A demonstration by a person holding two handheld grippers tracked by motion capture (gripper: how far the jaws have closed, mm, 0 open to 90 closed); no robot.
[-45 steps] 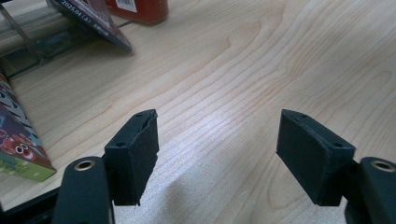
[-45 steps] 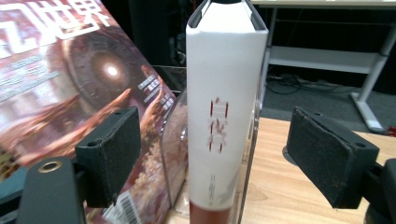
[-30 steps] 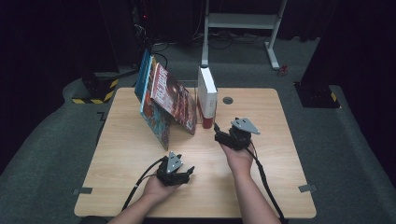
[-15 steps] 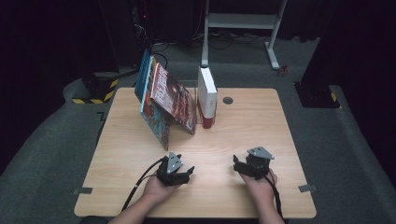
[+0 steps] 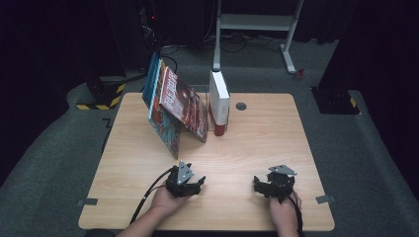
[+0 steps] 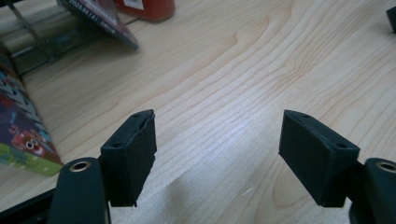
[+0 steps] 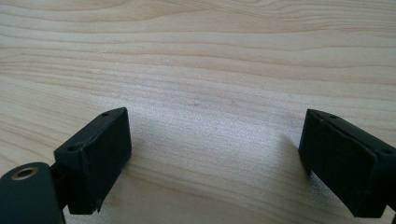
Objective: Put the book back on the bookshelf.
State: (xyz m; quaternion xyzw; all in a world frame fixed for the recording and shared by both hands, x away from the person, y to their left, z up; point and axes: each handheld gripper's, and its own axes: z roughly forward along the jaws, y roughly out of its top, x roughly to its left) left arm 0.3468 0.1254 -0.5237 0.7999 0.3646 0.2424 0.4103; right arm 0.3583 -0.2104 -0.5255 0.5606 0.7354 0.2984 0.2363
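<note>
low on the near half of the wooden table (image 5: 257, 133), both grippers rested in the hands, well apart from each other. left gripper (image 5: 196, 185) sat near centre, jaws apart with bare wood between, nothing held. right gripper (image 5: 261, 184) sat toward the near right edge, jaws likewise apart over bare grain, gripping nothing; had just been opening a little wider. from the high view, noted the white book (image 5: 219, 101) upright at the far middle with a red base, and the colourful books (image 5: 174, 106) leaning together like a tent just left of it, all well away from both grippers. up close in the left gripper view (image 6: 217, 156), caught a clear stand (image 6: 32, 35) between the leaning covers, the lower corner of one colourful cover (image 6: 23, 135) and the red base (image 6: 147, 7). right gripper view (image 7: 212, 161) gave plain wood grain between the pads.
</note>
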